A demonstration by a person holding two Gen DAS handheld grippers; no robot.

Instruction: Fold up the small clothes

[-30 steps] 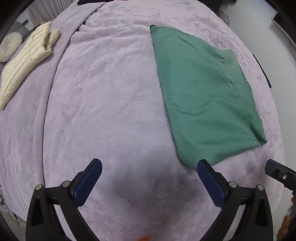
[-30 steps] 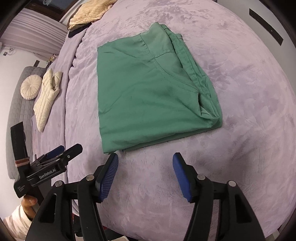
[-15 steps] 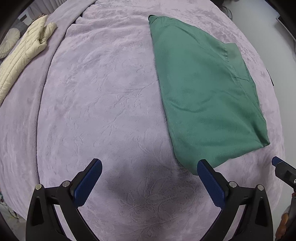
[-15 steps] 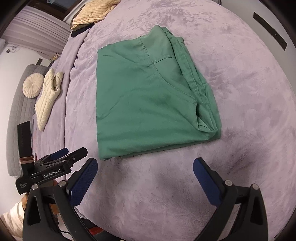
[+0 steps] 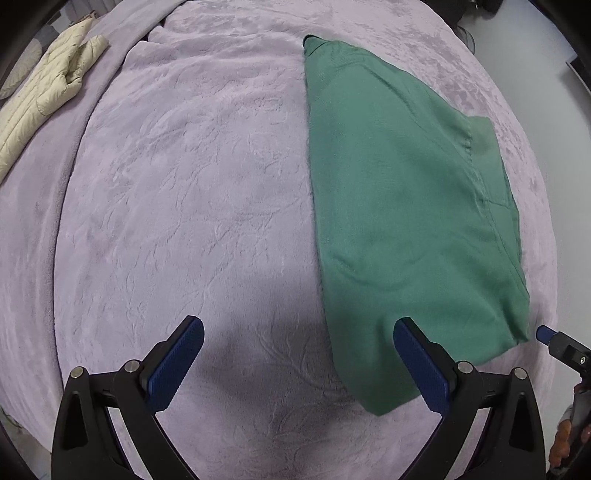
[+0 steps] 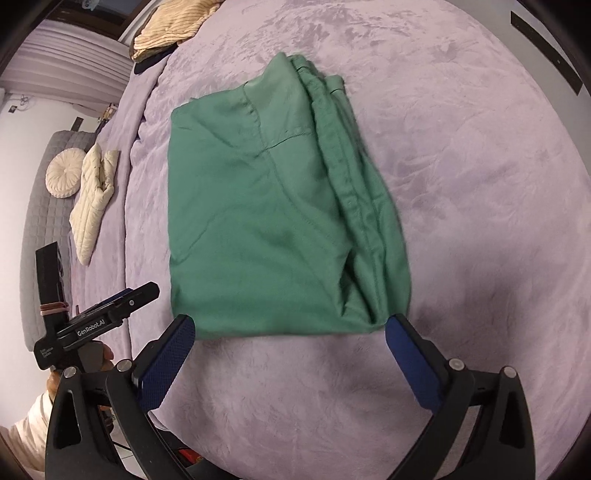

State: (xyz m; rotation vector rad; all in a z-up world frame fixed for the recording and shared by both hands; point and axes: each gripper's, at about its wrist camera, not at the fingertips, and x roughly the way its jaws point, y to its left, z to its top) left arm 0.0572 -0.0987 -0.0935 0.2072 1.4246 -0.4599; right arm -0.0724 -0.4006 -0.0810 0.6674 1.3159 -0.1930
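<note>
A green garment [image 5: 406,206] lies folded into a rough rectangle on the lilac bedspread [image 5: 184,184]; it also shows in the right wrist view [image 6: 273,214]. My left gripper [image 5: 295,354] is open and empty, over the bedspread just left of the garment's near corner. My right gripper [image 6: 288,347] is open and empty, its jaws spread wide just short of the garment's near edge. The left gripper also shows at the left of the right wrist view [image 6: 110,306].
A cream quilted jacket [image 5: 44,99] lies at the far left of the bed, also in the right wrist view [image 6: 92,199], beside a round cushion [image 6: 62,171]. A tan ribbed garment [image 6: 170,26] lies at the far end. The bed edge runs close below both grippers.
My right gripper opened wide from a narrower gap and moved closer to the garment's near edge. My left gripper stayed open and shifted slightly toward the garment's corner.
</note>
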